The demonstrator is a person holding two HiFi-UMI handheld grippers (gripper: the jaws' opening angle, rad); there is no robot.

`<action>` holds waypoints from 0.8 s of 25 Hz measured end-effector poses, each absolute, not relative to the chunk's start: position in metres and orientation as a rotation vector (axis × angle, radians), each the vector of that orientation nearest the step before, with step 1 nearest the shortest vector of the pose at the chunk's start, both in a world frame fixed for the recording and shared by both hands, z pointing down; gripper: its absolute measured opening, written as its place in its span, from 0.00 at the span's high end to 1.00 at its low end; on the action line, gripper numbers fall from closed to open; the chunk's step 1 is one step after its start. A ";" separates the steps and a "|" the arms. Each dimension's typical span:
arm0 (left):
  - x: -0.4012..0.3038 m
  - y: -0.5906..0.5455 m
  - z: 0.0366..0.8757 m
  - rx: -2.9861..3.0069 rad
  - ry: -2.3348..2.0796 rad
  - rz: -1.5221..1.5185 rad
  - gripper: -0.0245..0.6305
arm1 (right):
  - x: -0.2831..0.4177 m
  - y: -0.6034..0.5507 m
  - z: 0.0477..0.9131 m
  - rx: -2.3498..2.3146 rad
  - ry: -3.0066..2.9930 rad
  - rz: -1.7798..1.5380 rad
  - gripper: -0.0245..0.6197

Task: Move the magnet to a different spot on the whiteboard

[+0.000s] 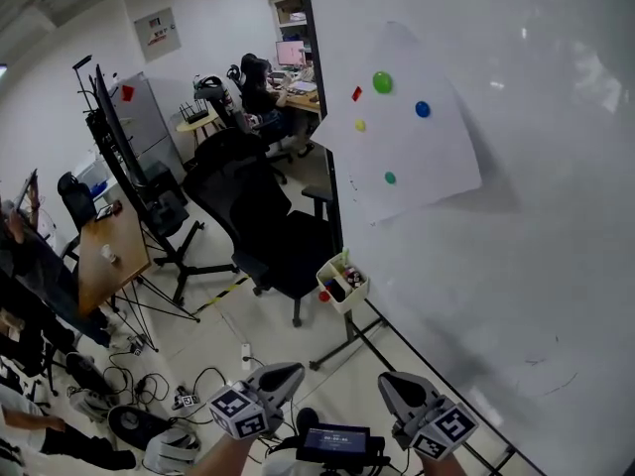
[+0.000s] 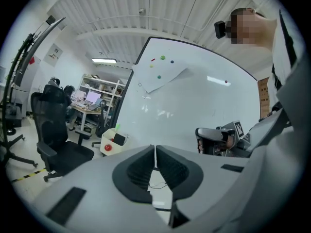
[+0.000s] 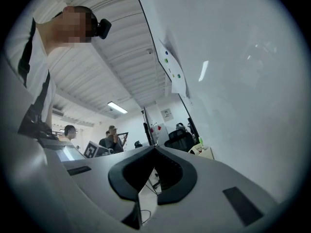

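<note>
Head view: the left gripper (image 1: 284, 374) and the right gripper (image 1: 396, 386) are held low, side by side and apart, both pointing up towards the whiteboard (image 1: 536, 266). A sheet of paper (image 1: 437, 162) is fixed to the board far ahead of and above both claws. On it sit a large green magnet (image 1: 382, 82), a blue magnet (image 1: 423, 109), a yellow magnet (image 1: 360, 125), a small green magnet (image 1: 390, 178) and a red piece (image 1: 356, 93). All are well apart from either claw, and neither touches the board. A basket of markers (image 1: 342, 284) hangs at the board's lower edge, ahead of the left gripper, with a black office chair (image 1: 263, 221) beyond it. Left gripper view: the jaws are pressed together with nothing between them. The board and its sheet lie ahead and above, and the right gripper shows off to the right, clear of the board. Right gripper view: the jaws are likewise closed and empty. The board runs along the right of the claw, with the sheet and its magnets high ahead, out of contact.
</note>
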State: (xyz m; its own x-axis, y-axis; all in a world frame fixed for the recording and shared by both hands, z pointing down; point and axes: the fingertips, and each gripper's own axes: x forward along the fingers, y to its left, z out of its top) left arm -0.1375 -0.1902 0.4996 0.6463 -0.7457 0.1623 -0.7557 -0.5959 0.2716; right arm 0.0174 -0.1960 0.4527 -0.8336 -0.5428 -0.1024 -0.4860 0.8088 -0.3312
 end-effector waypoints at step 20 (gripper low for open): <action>-0.170 -0.330 0.438 2.865 -0.836 -0.068 0.91 | -0.050 -0.298 0.386 -1.269 2.917 0.133 0.95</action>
